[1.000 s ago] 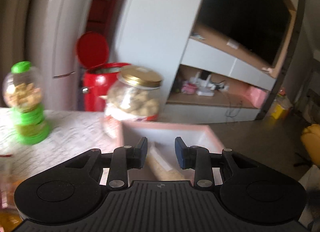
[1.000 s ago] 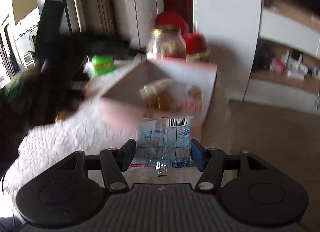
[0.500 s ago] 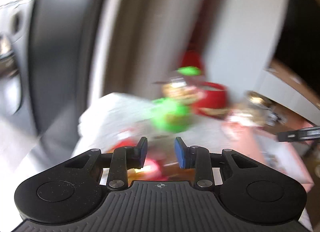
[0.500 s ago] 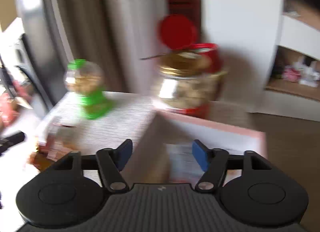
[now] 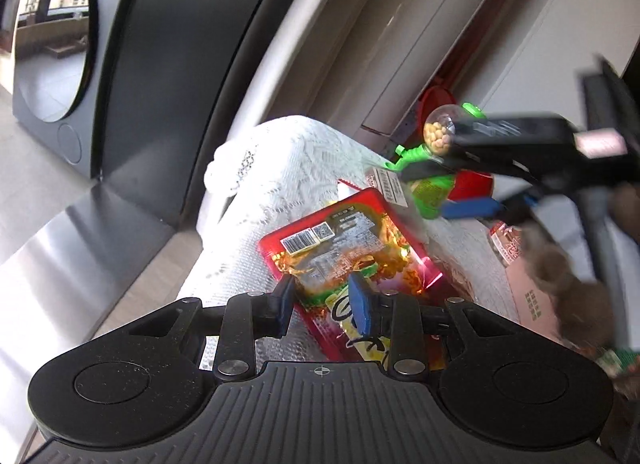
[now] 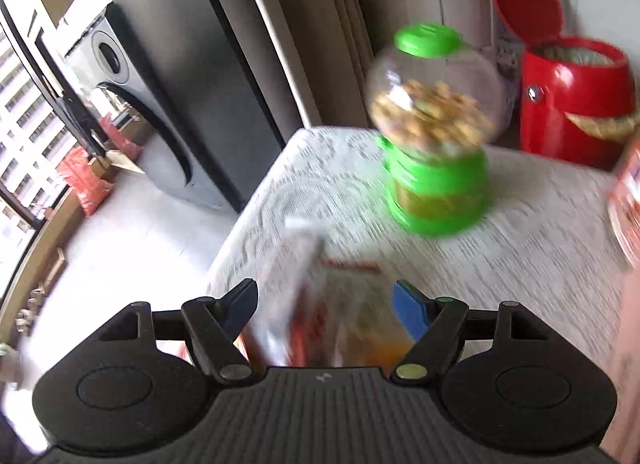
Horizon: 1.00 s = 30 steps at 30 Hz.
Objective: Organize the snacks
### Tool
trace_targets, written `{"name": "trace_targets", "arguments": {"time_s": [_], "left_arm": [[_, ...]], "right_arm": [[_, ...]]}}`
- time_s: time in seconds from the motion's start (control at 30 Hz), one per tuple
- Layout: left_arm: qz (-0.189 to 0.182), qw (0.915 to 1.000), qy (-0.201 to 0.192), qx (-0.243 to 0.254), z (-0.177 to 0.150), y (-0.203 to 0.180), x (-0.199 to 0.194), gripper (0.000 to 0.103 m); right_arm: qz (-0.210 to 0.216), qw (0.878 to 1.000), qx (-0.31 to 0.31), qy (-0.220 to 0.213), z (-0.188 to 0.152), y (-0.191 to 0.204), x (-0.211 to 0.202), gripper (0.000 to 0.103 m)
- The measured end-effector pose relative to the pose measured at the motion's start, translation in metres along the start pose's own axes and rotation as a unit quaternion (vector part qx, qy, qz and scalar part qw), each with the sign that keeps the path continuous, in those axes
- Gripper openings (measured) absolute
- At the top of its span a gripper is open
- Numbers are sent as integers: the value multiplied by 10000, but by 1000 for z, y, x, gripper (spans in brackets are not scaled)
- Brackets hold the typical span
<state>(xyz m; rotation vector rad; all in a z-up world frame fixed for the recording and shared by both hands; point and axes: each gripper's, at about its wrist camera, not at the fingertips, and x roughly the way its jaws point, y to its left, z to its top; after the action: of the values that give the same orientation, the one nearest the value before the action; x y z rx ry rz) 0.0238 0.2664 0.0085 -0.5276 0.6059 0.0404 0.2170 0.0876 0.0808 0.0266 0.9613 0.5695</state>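
Left gripper (image 5: pixel 322 298) closed as far as it goes, empty, poised over red snack packet (image 5: pixel 348 240) lying flat on lace-covered bench (image 5: pixel 280 168). Right gripper (image 6: pixel 326 306) empty, jaws just opening, above blurred packets. Green candy dispenser (image 6: pixel 434 124) upright beyond; red tin (image 6: pixel 576 100) behind, lid up.

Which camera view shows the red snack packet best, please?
The left wrist view: the red packet lies sharp on the tablecloth, barcode legible. The right wrist view shows it only as a motion-blurred smear at the bottom.
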Motion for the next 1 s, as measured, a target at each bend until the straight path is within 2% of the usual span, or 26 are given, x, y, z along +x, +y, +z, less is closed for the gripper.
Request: {"name": "trace_targets", "arguments": {"time_s": [0.07, 0.1, 0.17, 0.3, 0.37, 0.47, 0.57, 0.63, 0.87, 1.0], "left_arm": [[-24, 10000, 4, 10, 0, -2, -5, 34], [-34, 10000, 7, 11, 1, -3, -6, 34], [4, 10000, 10, -6, 1, -3, -9, 34], [-68, 9998, 152, -135, -2, 1, -4, 34], [-82, 9998, 148, -118, -2, -5, 2, 37], [-226, 9996, 156, 66, 5, -22, 14, 39], [-354, 9984, 226, 370, 12, -39, 32, 39], [-300, 9979, 239, 514, 14, -46, 39, 39], [-225, 9966, 104, 788, 8, -61, 16, 38], [-144, 9967, 153, 782, 7, -63, 5, 38]], "right_arm": [[-105, 9995, -205, 207, 5, 17, 19, 74], [-195, 9980, -383, 455, 6, 24, 31, 73], [-461, 9951, -531, 695, -1, 25, 39, 72], [-573, 9942, -488, 769, -16, -2, 17, 71], [-803, 9915, -632, 810, -25, -20, 3, 61], [-1183, 9857, -775, 912, -36, -47, -14, 60], [-969, 9890, -535, 979, -47, -75, -29, 60], [-714, 9913, -449, 1009, -54, -82, -34, 60], [-126, 9922, -504, 1130, -80, -65, -39, 59], [12, 9960, -479, 761, -67, -56, -42, 59]]}}
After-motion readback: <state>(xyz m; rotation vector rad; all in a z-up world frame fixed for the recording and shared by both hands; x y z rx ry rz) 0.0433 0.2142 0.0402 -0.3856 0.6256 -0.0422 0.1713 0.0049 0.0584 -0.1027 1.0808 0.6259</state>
